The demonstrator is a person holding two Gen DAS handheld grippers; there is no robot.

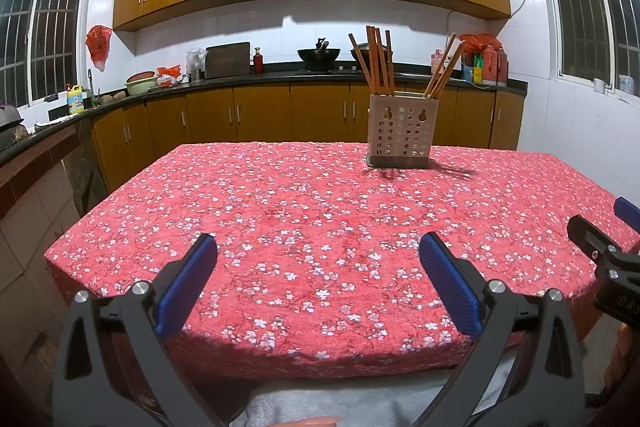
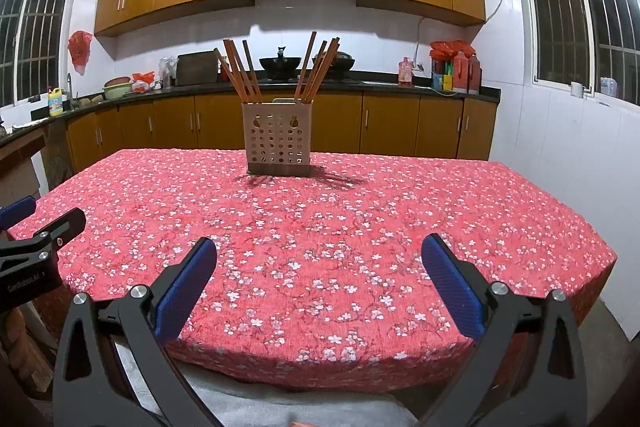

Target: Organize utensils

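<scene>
A beige perforated utensil holder stands upright at the far side of the table, which is covered by a red floral cloth. Several brown chopsticks lean out of its left compartment. A second bunch of chopsticks leans out of its right one. My left gripper hovers open over the near table edge, nothing between its blue pads. My right gripper is likewise open and empty, well short of the holder.
Dark kitchen counters with woks, bottles and bowls run behind and to the left of the table. Wooden cabinets stand below them. Each gripper shows at the edge of the other's view. A grey cloth lies below the near table edge.
</scene>
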